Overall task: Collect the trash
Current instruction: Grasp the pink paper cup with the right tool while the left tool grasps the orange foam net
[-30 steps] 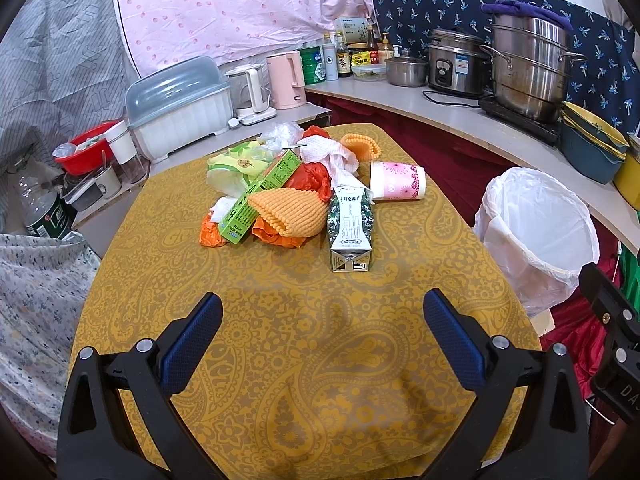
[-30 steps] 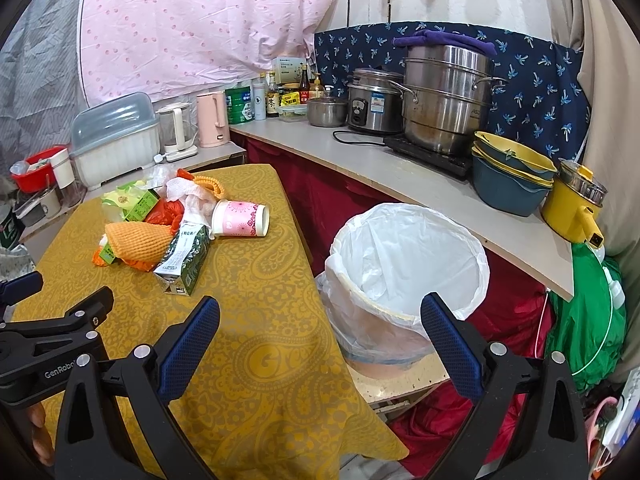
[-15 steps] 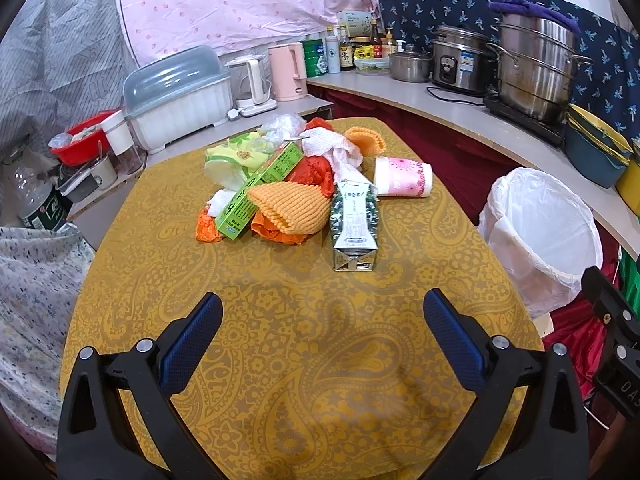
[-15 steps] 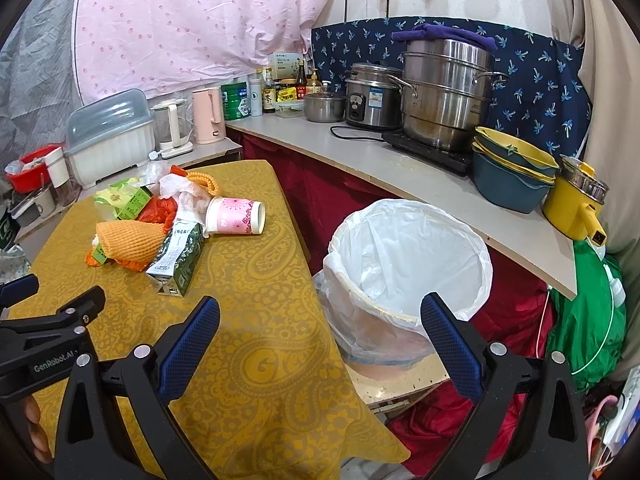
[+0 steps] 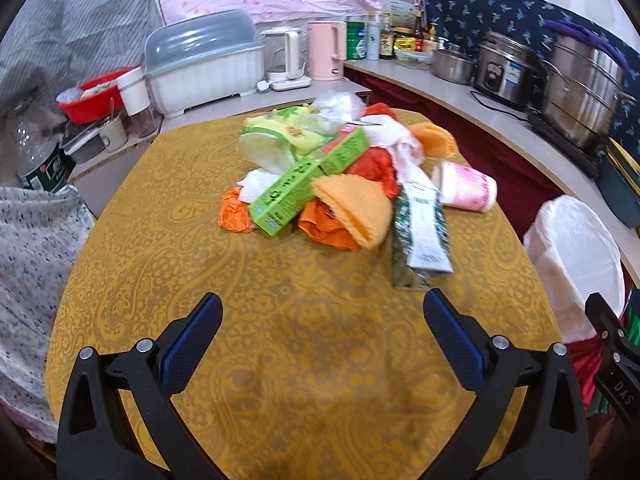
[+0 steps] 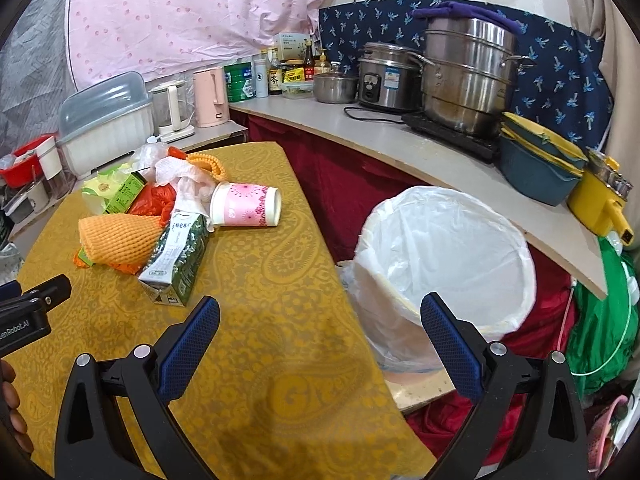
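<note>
A pile of trash lies mid-table: a green carton (image 5: pixel 420 236) (image 6: pixel 178 256), a pink paper cup (image 5: pixel 466 190) (image 6: pixel 244 205) on its side, an orange foam net (image 5: pixel 354 208) (image 6: pixel 120 238), a green box (image 5: pixel 308 178), orange bags and white tissue. A bin lined with a white bag (image 6: pixel 444 256) (image 5: pixel 576 256) stands right of the table. My left gripper (image 5: pixel 322 312) is open and empty above the near tablecloth, short of the pile. My right gripper (image 6: pixel 320 316) is open and empty over the table's right edge, between carton and bin.
The table wears a gold patterned cloth (image 5: pixel 280 320). A counter (image 6: pixel 400 140) behind holds steel pots, a rice cooker, bottles, a pink kettle and a dish box (image 5: pixel 204 60). Stacked bowls and a yellow pot (image 6: pixel 600 204) sit at its right end.
Both grippers have moved forward toward the pile, which now looks nearer and larger. The left view has turned a little to the left. Both stay open.
</note>
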Tool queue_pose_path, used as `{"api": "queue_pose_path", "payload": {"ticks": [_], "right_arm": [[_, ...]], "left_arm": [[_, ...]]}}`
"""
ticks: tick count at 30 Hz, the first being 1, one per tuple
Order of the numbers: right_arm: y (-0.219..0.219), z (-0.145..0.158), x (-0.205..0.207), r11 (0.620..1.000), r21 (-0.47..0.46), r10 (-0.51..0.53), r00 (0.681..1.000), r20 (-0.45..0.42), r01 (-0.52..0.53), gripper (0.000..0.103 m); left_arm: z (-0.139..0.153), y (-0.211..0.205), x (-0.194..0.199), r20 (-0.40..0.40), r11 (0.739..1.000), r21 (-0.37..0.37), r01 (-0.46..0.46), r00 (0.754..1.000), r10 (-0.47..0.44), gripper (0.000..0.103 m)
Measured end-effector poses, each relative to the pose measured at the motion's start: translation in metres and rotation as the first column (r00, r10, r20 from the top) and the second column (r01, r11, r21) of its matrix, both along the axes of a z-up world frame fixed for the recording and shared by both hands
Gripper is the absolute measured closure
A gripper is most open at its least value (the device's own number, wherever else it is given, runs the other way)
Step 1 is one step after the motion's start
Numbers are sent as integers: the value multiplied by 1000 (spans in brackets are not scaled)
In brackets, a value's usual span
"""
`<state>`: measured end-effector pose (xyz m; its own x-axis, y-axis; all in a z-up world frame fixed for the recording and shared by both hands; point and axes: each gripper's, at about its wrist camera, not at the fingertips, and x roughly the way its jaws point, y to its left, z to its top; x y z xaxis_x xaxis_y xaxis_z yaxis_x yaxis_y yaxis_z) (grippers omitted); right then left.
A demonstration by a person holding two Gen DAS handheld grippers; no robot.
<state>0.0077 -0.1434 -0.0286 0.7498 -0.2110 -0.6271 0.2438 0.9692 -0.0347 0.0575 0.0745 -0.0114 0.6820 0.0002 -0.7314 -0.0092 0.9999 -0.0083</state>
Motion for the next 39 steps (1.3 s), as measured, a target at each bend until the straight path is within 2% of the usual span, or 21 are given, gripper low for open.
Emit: {"api": "queue_pose_path", "payload": {"ticks": [9, 14, 16, 19, 21, 23, 24, 26, 36, 38, 39], "right_arm": [[9, -14, 57, 997, 71, 14, 999, -33, -12, 7], [11, -21, 99, 994, 104, 19, 999, -49, -13, 7], [13, -24, 116, 994, 112, 15, 999, -51, -9, 7], [16, -27, 143, 992, 127, 7, 999, -50, 0, 7], [20, -30, 163, 991, 131, -3, 998, -55, 10, 7], [24, -34, 180, 992, 128, -9, 998, -66, 17, 7], [26, -36, 188, 991, 132, -9, 997, -72, 18, 7], [29, -42, 200, 990, 139, -11, 996, -84, 23, 7], [38, -67, 233, 993, 110, -31, 989, -144, 47, 7], [39, -69, 233, 993, 114, -21, 989, -147, 38, 13], [39, -68, 231, 993, 117, -15, 989, -147, 32, 21]], "left_arm": [[-3, 17, 53, -42, 988, -154, -5, 999, -2, 7], [-13, 8, 82, -61, 984, -177, -2, 998, -9, 8], [-18, 6, 91, -72, 981, -192, -4, 997, -10, 12], [-24, 4, 102, -93, 977, -214, 9, 995, -29, 26], [-28, 4, 108, -106, 974, -227, 20, 993, -45, 40], [-31, 3, 111, -115, 972, -232, 29, 992, -57, 49], [-33, 3, 113, -120, 972, -234, 36, 991, -65, 60], [-36, 4, 115, -132, 969, -244, 46, 988, -80, 71], [-40, 6, 112, -123, 961, -262, 87, 985, -123, 83], [-39, 4, 111, -120, 961, -259, 94, 984, -128, 84], [-38, 3, 110, -117, 961, -258, 98, 984, -131, 86]]}}
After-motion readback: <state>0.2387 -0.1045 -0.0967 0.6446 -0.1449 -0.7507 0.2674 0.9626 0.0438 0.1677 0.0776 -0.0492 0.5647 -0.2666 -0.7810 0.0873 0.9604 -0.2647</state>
